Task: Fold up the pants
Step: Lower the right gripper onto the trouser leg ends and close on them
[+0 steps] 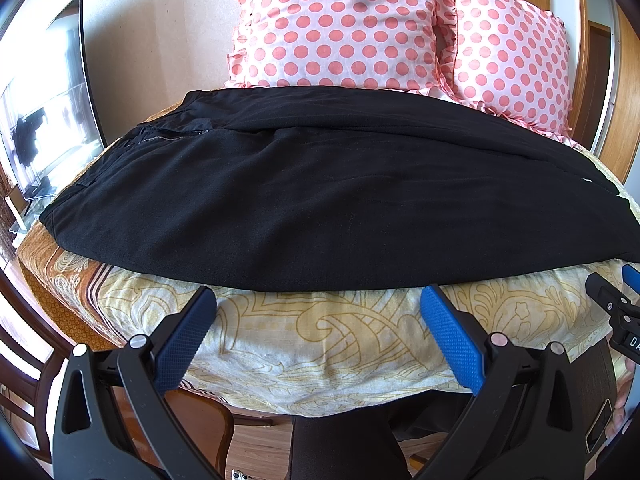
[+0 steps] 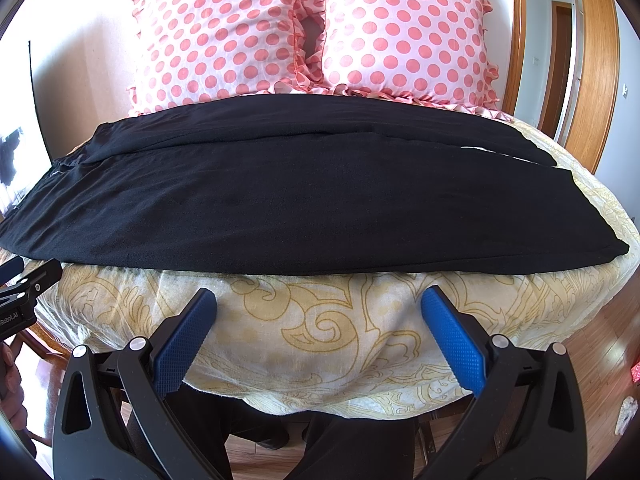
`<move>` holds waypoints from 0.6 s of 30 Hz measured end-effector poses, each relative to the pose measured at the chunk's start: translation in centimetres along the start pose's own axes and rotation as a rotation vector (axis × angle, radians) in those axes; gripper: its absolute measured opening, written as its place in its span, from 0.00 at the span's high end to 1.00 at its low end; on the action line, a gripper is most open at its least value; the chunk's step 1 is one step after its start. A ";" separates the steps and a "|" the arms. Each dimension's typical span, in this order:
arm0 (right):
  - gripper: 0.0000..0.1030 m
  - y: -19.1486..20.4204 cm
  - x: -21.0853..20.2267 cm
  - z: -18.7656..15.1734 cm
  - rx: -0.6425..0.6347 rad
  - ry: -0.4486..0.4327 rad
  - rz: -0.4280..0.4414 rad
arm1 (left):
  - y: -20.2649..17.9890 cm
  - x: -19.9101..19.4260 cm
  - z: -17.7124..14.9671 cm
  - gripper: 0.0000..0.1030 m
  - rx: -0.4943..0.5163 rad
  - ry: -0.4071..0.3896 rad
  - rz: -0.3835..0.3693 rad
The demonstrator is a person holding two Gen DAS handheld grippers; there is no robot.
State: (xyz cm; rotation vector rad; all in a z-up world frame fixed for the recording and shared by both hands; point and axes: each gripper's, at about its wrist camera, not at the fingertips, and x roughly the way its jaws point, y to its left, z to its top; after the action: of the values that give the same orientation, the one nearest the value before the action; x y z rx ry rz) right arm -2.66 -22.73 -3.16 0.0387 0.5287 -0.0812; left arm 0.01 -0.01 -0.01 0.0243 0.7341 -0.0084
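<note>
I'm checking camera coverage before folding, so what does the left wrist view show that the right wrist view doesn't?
Only the left wrist view shows the zipper at the waist end of the pants and a glass stand off to the left, plus the right gripper at its right edge. Only the right wrist view shows the cuff end of the pants and a doorway, plus the left gripper at its left edge. Both show two polka-dot pillows, the patterned sheet and open grippers short of the pants.

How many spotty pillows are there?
2: one pillow on the left, one pillow on the right, side by side behind the black pants. More could hide behind.
</note>
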 end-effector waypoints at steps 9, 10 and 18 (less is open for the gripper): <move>0.01 -0.3 0.0 0.3 -0.026 0.023 0.042 | 0.2 -0.2 -0.2 0.02 0.014 0.002 -0.009; 0.01 -0.4 -0.1 0.3 -0.032 0.031 0.064 | 0.3 -0.4 -0.2 0.02 0.026 0.007 -0.016; 0.01 -7.3 -2.8 6.9 0.041 -0.090 0.007 | 0.3 -4.3 3.1 0.02 0.151 -0.167 0.045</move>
State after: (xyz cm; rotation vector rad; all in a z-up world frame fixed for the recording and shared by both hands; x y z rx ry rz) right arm -2.25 -30.22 4.07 0.0765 0.4366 -0.0863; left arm -1.11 0.20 5.17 0.1823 0.5644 -0.0223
